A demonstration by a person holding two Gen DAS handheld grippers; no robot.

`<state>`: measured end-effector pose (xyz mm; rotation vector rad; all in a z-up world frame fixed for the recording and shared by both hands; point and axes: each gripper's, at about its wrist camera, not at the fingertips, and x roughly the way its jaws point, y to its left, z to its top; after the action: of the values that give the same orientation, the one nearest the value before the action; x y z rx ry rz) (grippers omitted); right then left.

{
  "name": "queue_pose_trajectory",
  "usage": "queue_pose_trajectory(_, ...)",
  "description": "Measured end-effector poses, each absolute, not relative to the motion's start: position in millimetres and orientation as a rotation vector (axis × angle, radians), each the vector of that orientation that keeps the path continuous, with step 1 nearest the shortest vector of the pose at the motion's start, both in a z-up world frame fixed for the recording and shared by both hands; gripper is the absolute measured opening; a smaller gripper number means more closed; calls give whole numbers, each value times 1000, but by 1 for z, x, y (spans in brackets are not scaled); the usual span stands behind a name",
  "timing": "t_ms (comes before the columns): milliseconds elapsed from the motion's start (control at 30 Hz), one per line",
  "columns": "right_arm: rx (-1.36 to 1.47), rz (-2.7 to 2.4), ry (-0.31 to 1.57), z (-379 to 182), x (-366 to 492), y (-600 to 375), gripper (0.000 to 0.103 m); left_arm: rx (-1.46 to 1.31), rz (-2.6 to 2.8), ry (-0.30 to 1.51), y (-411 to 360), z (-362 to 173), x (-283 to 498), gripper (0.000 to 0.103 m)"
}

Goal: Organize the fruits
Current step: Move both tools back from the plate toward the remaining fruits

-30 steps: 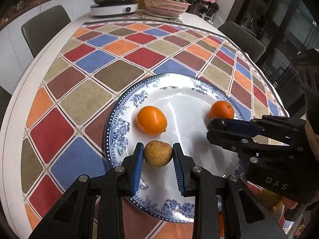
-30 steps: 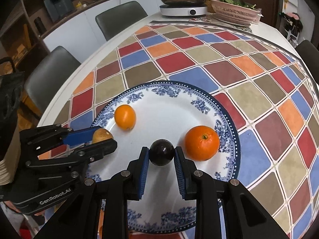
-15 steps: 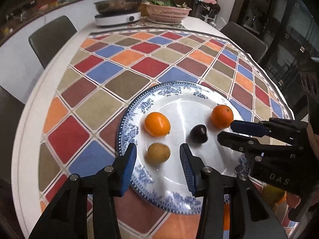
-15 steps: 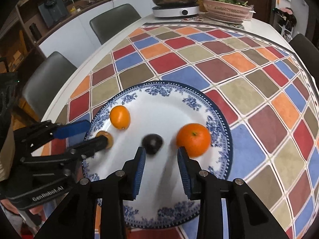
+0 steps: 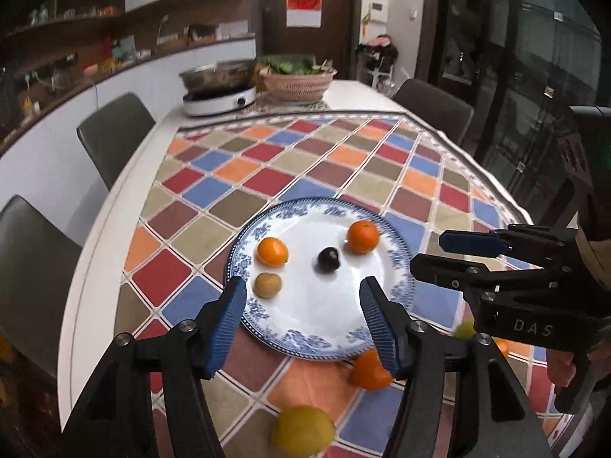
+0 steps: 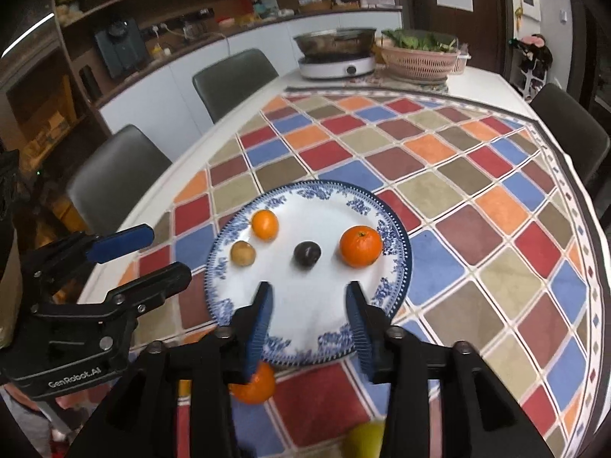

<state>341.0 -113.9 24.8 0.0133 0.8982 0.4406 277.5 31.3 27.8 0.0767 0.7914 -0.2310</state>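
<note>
Blue-and-white china, the plate (image 5: 397,267) sits on the chequered cloth of the bench (image 5: 114,206) and already carries four fruits, well apart: a small orange (image 5: 272,252), a brownish fruit (image 5: 268,284), a dark plum (image 5: 328,260) and a larger orange (image 5: 362,236). Both the left claw (image 5: 303,315) and the right claw (image 6: 310,315) have just been opening; each stands spread with nothing between its jaws. More fruit waits off the plate, near its front rim: another orange (image 5: 369,370) and a yellow one (image 5: 303,434), possibly a lemon, though blurred. For the next pick, I would descend with jaws wide, straddle the fruit at its widest girth, close gently, then set it in the plate's bare front part.
</note>
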Motion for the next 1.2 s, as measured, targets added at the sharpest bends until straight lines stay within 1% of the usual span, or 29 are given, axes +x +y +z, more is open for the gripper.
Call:
queue_pose_trajectory(67, 15, 436, 870, 34, 329, -120, 46, 78, -238, 775, 29, 34, 267, 63)
queue_pose_trajectory(133, 13, 432, 851, 40, 317, -124, 46, 81, -236, 749, 25, 41, 253, 66)
queue_pose_trajectory(267, 4, 416, 811, 50, 293, -135, 46, 75, -242, 720, 20, 49, 231, 68)
queue_pose_trajectory(367, -12, 401, 778, 56, 273, -142, 46, 70, -232, 701, 16, 53, 214, 72)
queue_pose_trajectory(433, -19, 398, 763, 59, 262, -145, 46, 63, -222, 693, 14, 53, 204, 79)
queue_pose_trajectory(467, -17, 398, 757, 59, 256, -147, 46, 57, -220, 689, 12, 54, 198, 80)
queue_pose_trajectory(867, 41, 402, 768, 48, 213, -168, 46, 59, -212, 662, -2, 47, 155, 84)
queue_pose_trajectory(1200, -11, 328, 706, 34, 182, -174, 46, 2, -234, 709, -6, 19, 139, 84)
